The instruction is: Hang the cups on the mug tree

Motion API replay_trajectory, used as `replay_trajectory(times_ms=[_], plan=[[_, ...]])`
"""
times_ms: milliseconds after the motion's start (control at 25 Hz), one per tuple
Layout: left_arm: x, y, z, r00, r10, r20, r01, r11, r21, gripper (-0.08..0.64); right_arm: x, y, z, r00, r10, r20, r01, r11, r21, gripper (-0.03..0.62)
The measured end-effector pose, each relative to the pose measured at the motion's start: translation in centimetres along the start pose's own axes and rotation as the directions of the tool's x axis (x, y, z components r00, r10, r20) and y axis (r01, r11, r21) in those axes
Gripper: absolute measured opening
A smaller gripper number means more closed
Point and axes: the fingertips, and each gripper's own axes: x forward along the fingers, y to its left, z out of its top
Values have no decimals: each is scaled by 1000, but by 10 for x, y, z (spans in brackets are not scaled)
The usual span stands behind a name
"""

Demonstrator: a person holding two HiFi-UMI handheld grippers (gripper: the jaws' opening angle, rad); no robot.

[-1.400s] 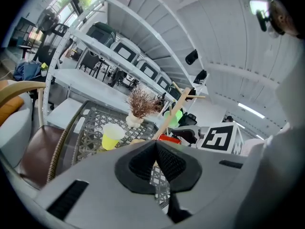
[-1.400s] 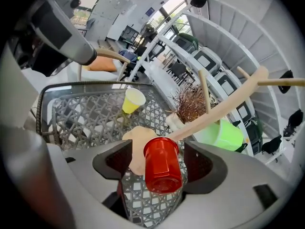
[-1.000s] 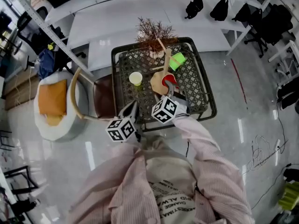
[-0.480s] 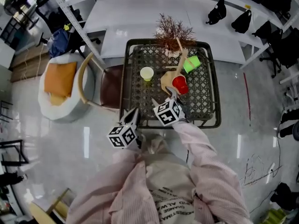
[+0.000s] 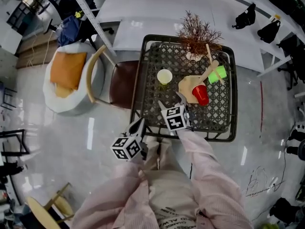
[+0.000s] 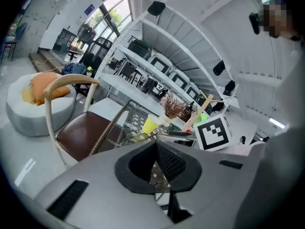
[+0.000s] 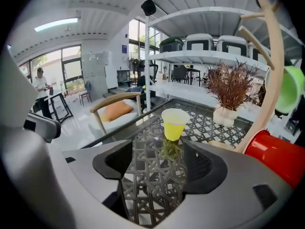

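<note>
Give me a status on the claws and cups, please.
Left claw shut, empty. Right claw open, aimed at yellow cup, upright on table. Green cup on mug tree, red cup beside its trunk. Path clear.

no text reads clearly; only cut-off print on the person's top (image 5: 172,200).

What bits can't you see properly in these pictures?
- Red cup: in the right gripper view, cut off by the picture's round edge and the gripper's own body.
- Green cup: same view, cut off by the edge, partly behind the mug tree.
- Head view: too small to tell whether the red cup hangs on a peg, or whether the yellow cup has a handle.
</note>
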Motion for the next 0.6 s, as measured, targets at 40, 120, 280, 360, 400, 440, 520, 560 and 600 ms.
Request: replay_trajectory(times_ms=[40,120,280,360,400,440,520,560,600], plan=[[3,4,2,1000,-1,0,1,1000,0,-2,7,-2,0,1000,-4,3,4,1000,19,304],[11,10,8,1000,-6,0,6,1000,4,-2,20,-8,1,1000,-26,8,25,998,54,304],[25,21,22,1000,-13,1,13,1000,12,-2,41,-16,3,998,-60,6,59,994,91,304],[33,25,25,1000,-18,0,18,1000,11,-2,50,-18,5,998,-65,8,64,992,104,304],[37,27,26,1000,-21,-1,21,1000,9,-2,55,-19,5,998,-66,10,64,991,114,304],[42,28,26,1000,-23,-1,23,1000,7,-2,60,-21,6,998,-66,11,64,990,124,304],[49,31,28,1000,-25,-1,25,1000,3,-2,69,-23,9,998,-67,12,65,988,137,304],[53,32,28,1000,-26,-1,26,1000,0,-2,72,-25,10,998,-69,12,67,988,142,304],[56,33,29,1000,-25,-2,25,1000,-2,-2,76,-27,12,997,-73,14,70,987,147,304]])
